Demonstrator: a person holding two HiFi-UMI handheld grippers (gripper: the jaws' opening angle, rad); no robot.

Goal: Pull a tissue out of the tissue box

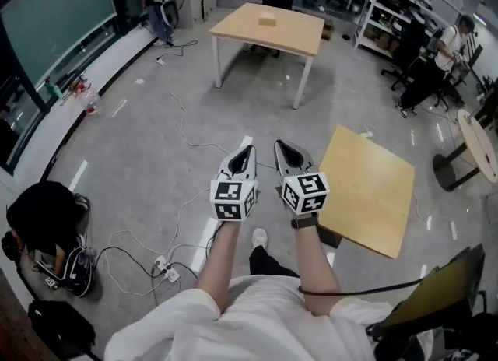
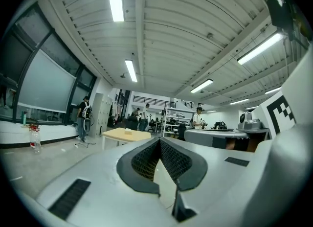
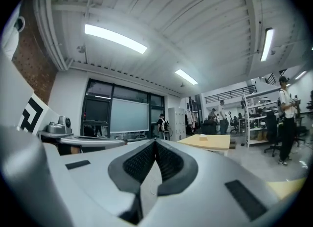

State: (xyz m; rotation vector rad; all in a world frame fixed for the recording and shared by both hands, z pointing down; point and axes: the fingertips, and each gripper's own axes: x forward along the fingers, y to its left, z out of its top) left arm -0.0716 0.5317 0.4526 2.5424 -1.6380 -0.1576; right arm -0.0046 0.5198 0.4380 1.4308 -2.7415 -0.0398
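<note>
Head view: both grippers were held out level, side by side, ahead of the person's white sleeves; the left gripper (image 1: 250, 148) and the right gripper (image 1: 278, 144) stood close together but apart, each carrying its marker cube at the rear. The tissue box (image 1: 267, 18) sat on top of a light wooden bench (image 1: 233, 29) at the far side of the room, well apart from both grippers, with open grey floor (image 1: 156, 157) between. A wooden board (image 1: 369, 188) lay low over the floor to the right of the right gripper; white cables (image 1: 183, 130) trailed across the floor to the left; a black backpack (image 1: 43, 212) rested near the left edge.

Left gripper view: the fingers (image 2: 145, 160) of the left gripper (image 2: 159, 140) were closed tip to tip; nothing was held between them. The bench (image 2: 117, 136) appeared far off beyond the tips, slightly to the left, with the tissue box (image 2: 128, 132) on its top; a person with a backpack (image 2: 84, 118) stood further left by the window wall.

Right gripper view: the fingers (image 3: 140, 161) of the right gripper (image 3: 155, 142) were likewise closed and empty. The bench (image 3: 215, 144) lay ahead and to the right of the tips; the tissue box (image 3: 203, 137) rested on it, untouched.
</note>
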